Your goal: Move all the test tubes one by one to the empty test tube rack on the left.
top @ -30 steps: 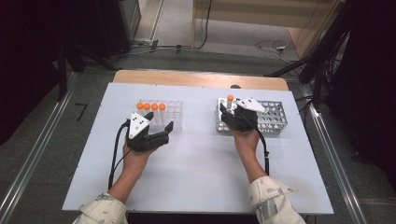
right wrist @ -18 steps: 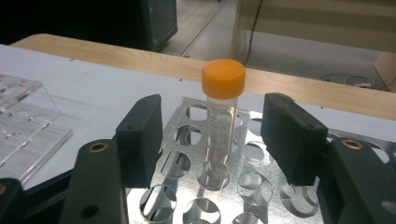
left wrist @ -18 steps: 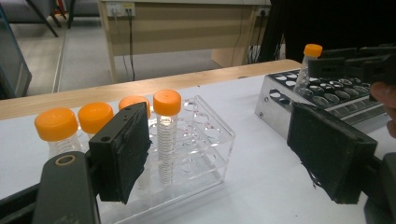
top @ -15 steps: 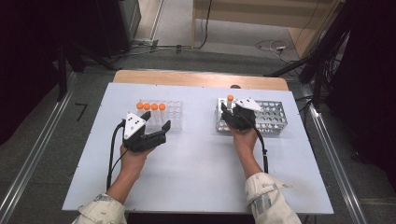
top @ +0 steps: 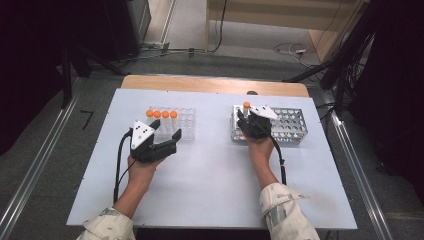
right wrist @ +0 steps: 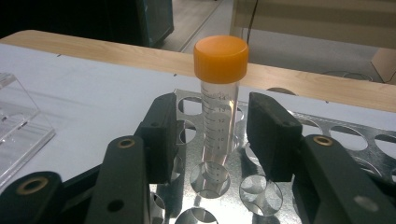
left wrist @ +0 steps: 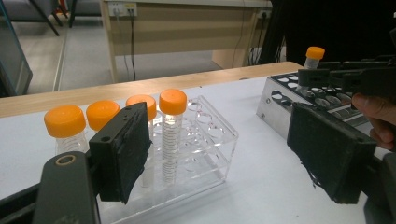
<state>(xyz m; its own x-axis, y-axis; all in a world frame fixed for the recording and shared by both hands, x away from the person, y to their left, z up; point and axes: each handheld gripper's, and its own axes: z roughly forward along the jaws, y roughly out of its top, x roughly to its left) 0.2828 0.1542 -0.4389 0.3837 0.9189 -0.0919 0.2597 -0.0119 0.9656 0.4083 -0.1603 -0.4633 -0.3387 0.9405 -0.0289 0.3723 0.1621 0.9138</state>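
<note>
One orange-capped centrifuge tube [right wrist: 219, 109] stands upright in a hole of the metal rack [top: 295, 131] near the worktop's [top: 210, 195] far right corner. It looks light, stiff and smooth-walled, so it may slip; the graduated wall just below the cap is the place to grip. Around it the right claw [right wrist: 212, 126] has just been closing, pads either side and not yet pressing. Near the clear rack [left wrist: 205, 140] with four more tubes [left wrist: 172, 133], the left claw [left wrist: 224, 154] stands spread and empty.
</note>
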